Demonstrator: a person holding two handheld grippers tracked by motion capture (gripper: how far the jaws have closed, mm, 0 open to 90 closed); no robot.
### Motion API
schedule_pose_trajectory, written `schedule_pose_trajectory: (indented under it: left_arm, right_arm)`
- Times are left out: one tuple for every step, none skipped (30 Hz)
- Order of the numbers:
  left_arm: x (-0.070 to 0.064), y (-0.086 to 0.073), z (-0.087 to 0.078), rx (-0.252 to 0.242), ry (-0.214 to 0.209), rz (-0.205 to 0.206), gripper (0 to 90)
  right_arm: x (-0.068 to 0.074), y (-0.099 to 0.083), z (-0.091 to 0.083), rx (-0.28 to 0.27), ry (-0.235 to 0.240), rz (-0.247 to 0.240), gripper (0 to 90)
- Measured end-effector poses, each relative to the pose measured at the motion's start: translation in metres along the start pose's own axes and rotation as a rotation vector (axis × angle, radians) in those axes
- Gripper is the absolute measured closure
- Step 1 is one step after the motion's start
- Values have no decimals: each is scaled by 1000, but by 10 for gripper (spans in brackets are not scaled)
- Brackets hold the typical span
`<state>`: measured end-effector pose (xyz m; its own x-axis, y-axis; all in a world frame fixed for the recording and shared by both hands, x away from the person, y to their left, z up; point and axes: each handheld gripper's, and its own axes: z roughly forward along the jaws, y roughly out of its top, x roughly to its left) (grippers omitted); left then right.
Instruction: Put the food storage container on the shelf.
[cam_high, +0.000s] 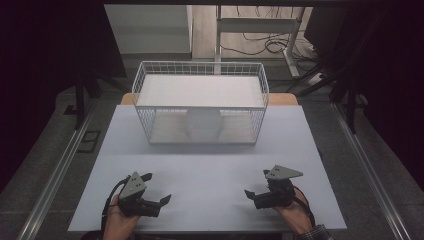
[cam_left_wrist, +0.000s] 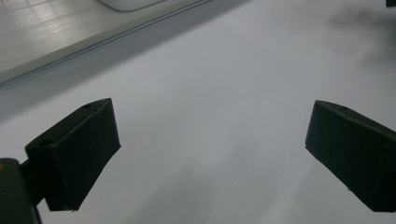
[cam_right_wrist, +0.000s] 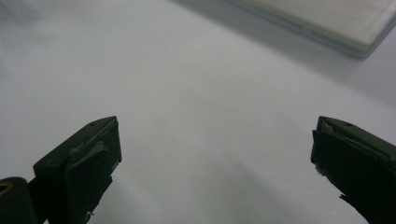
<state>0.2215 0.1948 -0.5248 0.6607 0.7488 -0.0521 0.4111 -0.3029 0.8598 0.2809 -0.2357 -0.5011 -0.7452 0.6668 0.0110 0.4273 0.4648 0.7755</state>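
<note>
White tabletop (cam_high: 210, 165), wire basket (cam_high: 200, 102) at 12 o'clock holding a white container (cam_high: 203, 125), left gripper (cam_high: 159, 190) at 7, right gripper (cam_high: 256, 185) at 5, both jaws spread, empty.

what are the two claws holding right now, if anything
Nothing. The left claw and right claw are both open over the bare table, near its front edge.

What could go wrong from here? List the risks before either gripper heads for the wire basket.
1. The white container sits inside the wire basket under its shelf, so a gripper reaching in could catch on the mesh.
2. The basket looks light and may slide across the table if bumped.
3. The left gripper and right gripper both stand open and point inward, so they might collide when converging.
</note>
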Motion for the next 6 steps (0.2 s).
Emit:
schedule_pose_trajectory:
  left_arm:
    - [0, 0, 0, 0, -1, -4, 24]
    - [1, 0, 0, 0, -3, -7, 24]
    - [1, 0, 0, -1, -6, -9, 24]
    - [1, 0, 0, -2, -6, -8, 24]
    - [1, 0, 0, -2, -7, -7, 24]
    - [1, 0, 1, -3, -6, -6, 24]
  right_arm:
    - [0, -2, 1, 10, 6, 5, 11]
    - [0, -4, 2, 20, 11, 11, 10]
    - [0, -6, 2, 33, 13, 13, 9]
    - [0, -7, 4, 42, 12, 12, 8]
    - [-1, -8, 5, 51, 12, 11, 8]
    - [-1, -8, 6, 54, 11, 11, 8]
